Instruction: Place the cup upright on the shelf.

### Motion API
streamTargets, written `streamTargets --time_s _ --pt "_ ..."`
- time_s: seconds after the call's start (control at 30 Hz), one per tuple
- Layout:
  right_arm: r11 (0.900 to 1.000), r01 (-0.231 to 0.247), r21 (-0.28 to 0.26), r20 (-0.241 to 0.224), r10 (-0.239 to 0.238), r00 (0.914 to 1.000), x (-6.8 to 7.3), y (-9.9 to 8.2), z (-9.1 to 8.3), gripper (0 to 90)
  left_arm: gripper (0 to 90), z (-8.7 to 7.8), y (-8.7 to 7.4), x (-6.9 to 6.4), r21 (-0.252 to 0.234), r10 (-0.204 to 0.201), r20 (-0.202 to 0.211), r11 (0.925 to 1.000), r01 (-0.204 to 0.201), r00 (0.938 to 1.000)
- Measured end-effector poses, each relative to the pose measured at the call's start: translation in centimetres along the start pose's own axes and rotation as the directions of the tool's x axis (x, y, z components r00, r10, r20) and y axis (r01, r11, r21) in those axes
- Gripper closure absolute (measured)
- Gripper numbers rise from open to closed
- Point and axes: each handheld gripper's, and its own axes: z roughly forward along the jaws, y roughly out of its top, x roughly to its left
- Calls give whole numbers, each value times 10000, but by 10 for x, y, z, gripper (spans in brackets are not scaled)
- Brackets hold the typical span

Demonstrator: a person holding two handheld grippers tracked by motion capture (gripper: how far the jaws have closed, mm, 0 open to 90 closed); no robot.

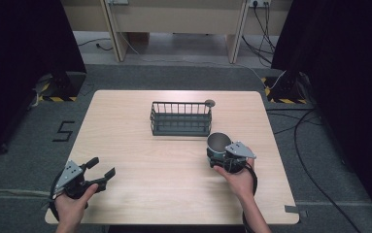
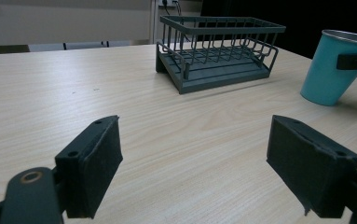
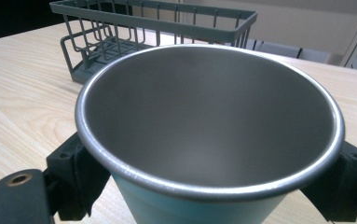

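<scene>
The right hand-held gripper [image 1: 222,158] is grasping one cup [image 1: 218,143], teal outside and bare metal inside, its jaws pressing on opposite sides just below the rim as it is sitting upright toward the counter's [image 1: 125,145] right edge, near the one wire rack [image 1: 181,118]. The left hand-held gripper [image 1: 100,175] is hovering released and empty by the near left corner. The cup is probably light, rigid and somewhat slick, so gripping beneath the rolled rim seems soundest.

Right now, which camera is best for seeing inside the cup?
The right gripper view: the cup looks bare inside. The high view shows its small open mouth; the left gripper view shows its teal outside.
</scene>
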Motion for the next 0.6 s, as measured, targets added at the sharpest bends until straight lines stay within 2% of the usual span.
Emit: streamTargets --time_s 0.3,0.43,0.6 --pt "9997 -144 -203 -81 143 9999 3 -2 1 155 173 1 0 0 15 -10 36 10000 10 10000" --pt "9980 -520 -366 -154 515 9986 3 -3 1 155 176 0 -1 0 28 -11 50 10000 11 10000" --pt "9960 -616 -642 -246 602 9979 4 -1 0 156 177 0 -1 0 24 -31 59 10000 30 10000"
